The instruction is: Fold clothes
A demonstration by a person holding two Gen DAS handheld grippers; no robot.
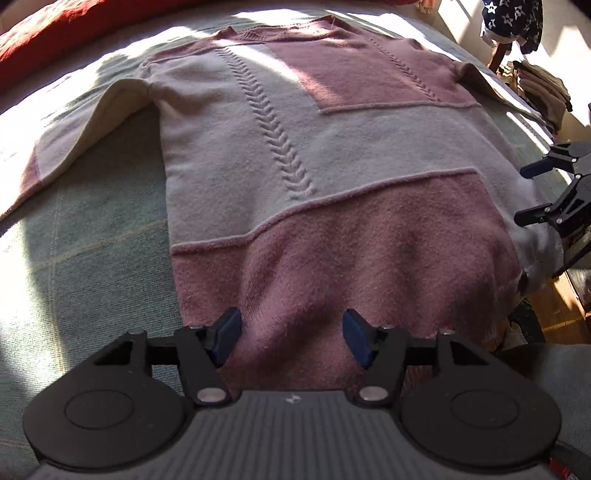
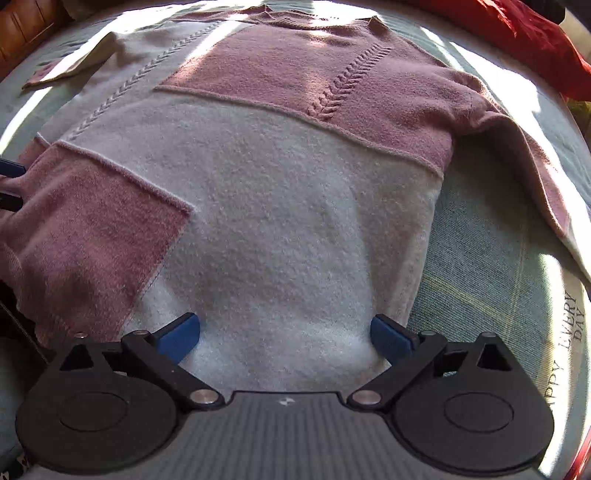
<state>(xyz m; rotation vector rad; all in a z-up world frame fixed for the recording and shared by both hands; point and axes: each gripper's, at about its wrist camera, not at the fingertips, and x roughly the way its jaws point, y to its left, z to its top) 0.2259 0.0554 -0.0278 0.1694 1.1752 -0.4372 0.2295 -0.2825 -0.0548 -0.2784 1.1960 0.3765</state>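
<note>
Lying flat on the pale green checked bedspread (image 1: 92,229), the pink-and-cream knitted sweater (image 1: 295,166) is spread wide; bare cover is seen along both sides. Left gripper (image 1: 291,338) and right gripper (image 2: 285,338) are held at its hem, fingers apart, possibly touching the fabric.

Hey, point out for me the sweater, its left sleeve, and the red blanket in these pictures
sweater (image 1: 295,147): left wrist view, on the cream middle band of the body.
left sleeve (image 1: 74,147): left wrist view, on the cream upper part of the sleeve.
red blanket (image 1: 66,26): left wrist view, on its folded top-left part.
</note>
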